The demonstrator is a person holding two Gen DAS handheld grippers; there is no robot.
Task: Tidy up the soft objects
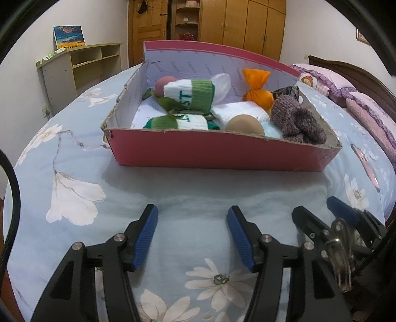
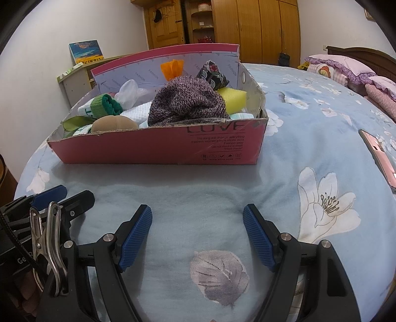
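Note:
A pink cardboard box (image 1: 203, 156) (image 2: 158, 148) sits on the blue floral bedspread (image 1: 74, 193), filled with soft things: rolled green-and-white socks (image 1: 190, 95), a purple knit hat (image 1: 297, 121) (image 2: 188, 101), an orange cloth bundle (image 1: 256, 86), a beige pad (image 1: 245, 125), a yellow sponge (image 2: 234, 99). My left gripper (image 1: 193, 213) hovers open over bare bedspread in front of the box, nothing between its blue pads. My right gripper (image 2: 196, 213) also stands open and empty, just to the right of the left one. Each gripper shows at the edge of the other's view.
A pink phone (image 2: 378, 158) lies on the bed to the right. Pink pillows (image 2: 346, 67) rest at the headboard. A low shelf unit (image 1: 81, 64) with a painting stands at the far left wall, wooden wardrobes (image 1: 242, 22) behind.

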